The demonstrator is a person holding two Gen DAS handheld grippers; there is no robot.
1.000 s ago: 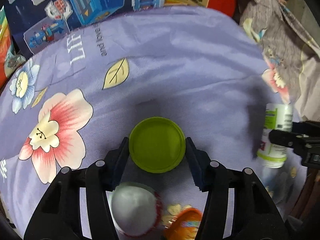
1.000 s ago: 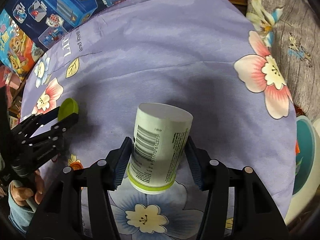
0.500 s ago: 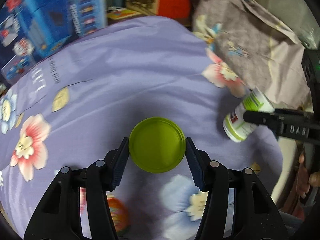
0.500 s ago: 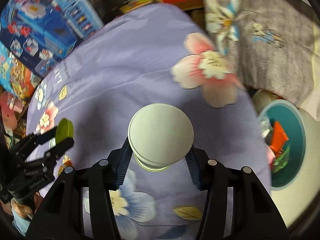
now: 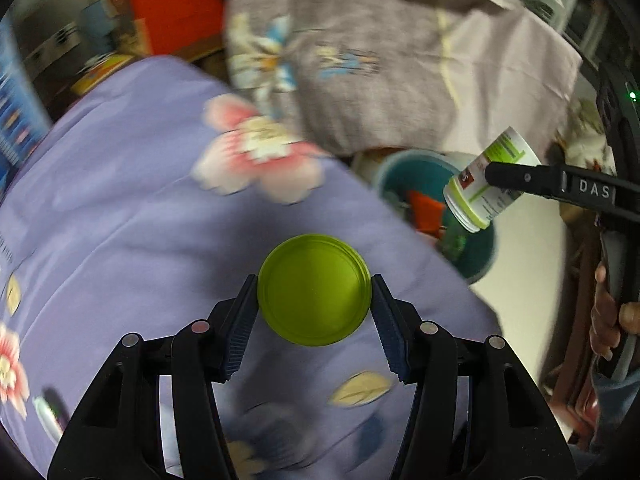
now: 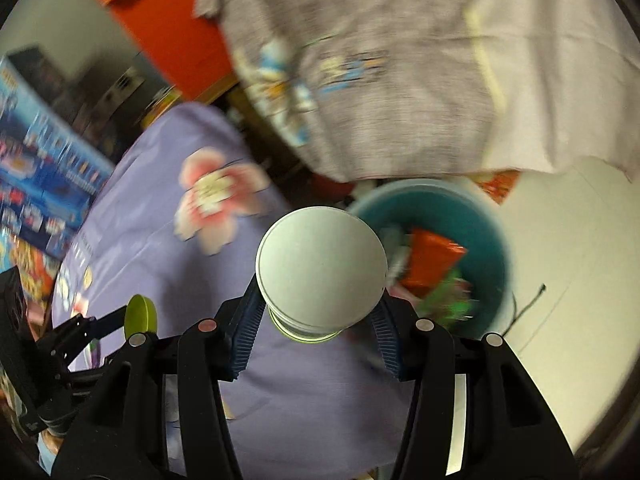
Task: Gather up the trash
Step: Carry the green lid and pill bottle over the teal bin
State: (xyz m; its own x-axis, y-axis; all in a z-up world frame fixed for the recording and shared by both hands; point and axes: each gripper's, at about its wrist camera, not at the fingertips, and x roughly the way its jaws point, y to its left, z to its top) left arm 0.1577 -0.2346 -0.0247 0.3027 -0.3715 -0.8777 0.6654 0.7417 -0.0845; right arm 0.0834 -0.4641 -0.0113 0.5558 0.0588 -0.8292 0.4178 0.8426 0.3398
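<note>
Purple flowered bedding (image 5: 132, 240) spreads under both our grippers. Our left gripper (image 5: 314, 304) is clamped on the green lid (image 5: 314, 290), flat side facing us, with the teal bin (image 5: 476, 256) ahead and to its right. Our right gripper (image 6: 320, 312) squeezes the white jar (image 6: 320, 268) base-forward, just short of the bin (image 6: 492, 240), ready, we judge, for dropping both among the wrappers.
</note>
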